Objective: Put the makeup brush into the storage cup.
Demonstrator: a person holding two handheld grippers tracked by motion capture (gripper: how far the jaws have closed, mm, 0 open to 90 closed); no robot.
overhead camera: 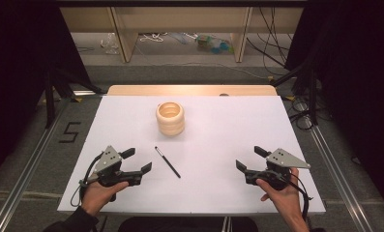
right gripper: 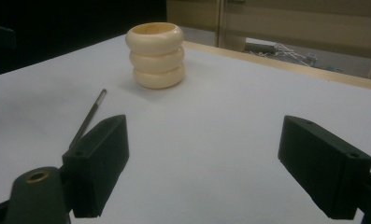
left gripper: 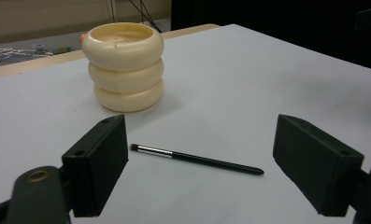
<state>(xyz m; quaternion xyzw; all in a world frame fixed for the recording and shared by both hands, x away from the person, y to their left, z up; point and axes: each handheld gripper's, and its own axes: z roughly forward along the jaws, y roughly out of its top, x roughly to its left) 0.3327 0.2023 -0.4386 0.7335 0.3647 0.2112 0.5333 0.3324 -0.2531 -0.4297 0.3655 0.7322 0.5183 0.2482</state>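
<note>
One cream holder, upright on the white tabletop. Body looks like three stacked rounded rings, glossy, open at the top; interior hollow as far as the left gripper view shows.

One slim black brush lying flat, nearer the person than the holder and apart from it. Dark handle, silver ferrule, small dark tip; the bristle end points toward the holder.

Left tool: jaws wide apart, holding nothing, just left of the brush, not touching it. In its own view the brush lies crosswise beyond the gap between the jaws.

Right tool: jaws wide apart, empty, well to the right of the brush, with bare tabletop between. Its view has the holder ahead and the brush partly behind one jaw.

Count: one holder, one brush, two tools, each in one hand.
</note>
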